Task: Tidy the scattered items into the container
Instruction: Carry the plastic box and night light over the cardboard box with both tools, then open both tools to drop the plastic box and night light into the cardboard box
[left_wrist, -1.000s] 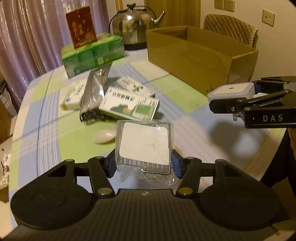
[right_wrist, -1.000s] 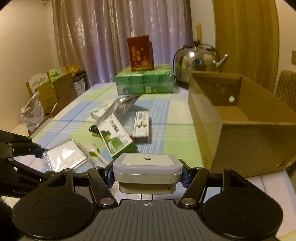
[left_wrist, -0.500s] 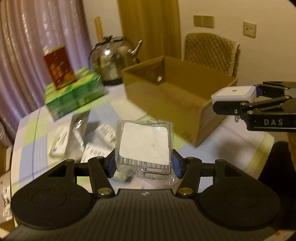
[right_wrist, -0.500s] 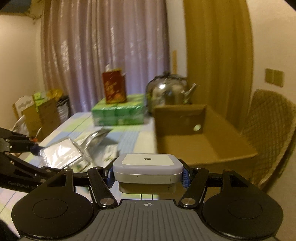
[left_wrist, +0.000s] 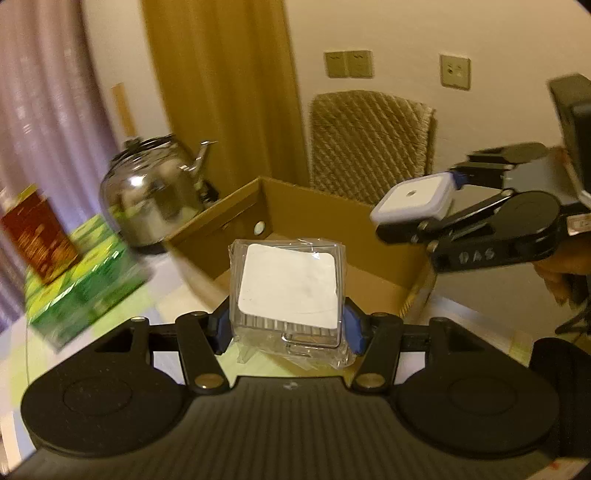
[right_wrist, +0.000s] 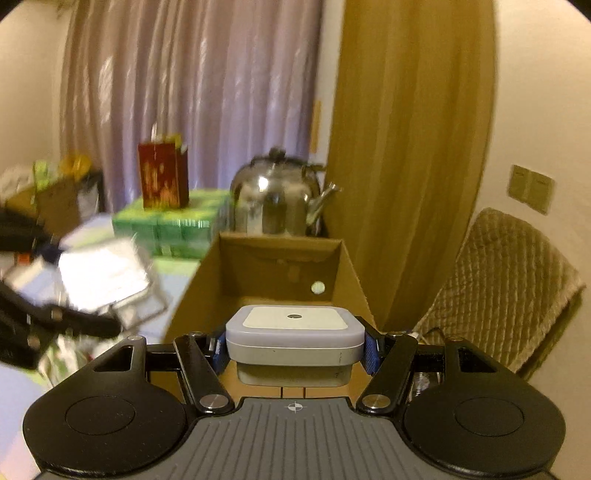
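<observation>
Cardboard box (right_wrist: 277, 266) beneath right claw (right_wrist: 293, 349) gripping white square device (right_wrist: 293, 332)

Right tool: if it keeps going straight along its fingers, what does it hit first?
Probably the cardboard box's far inner wall. The right tool, shut on the white square device, points into the open box; depth unclear.
</observation>
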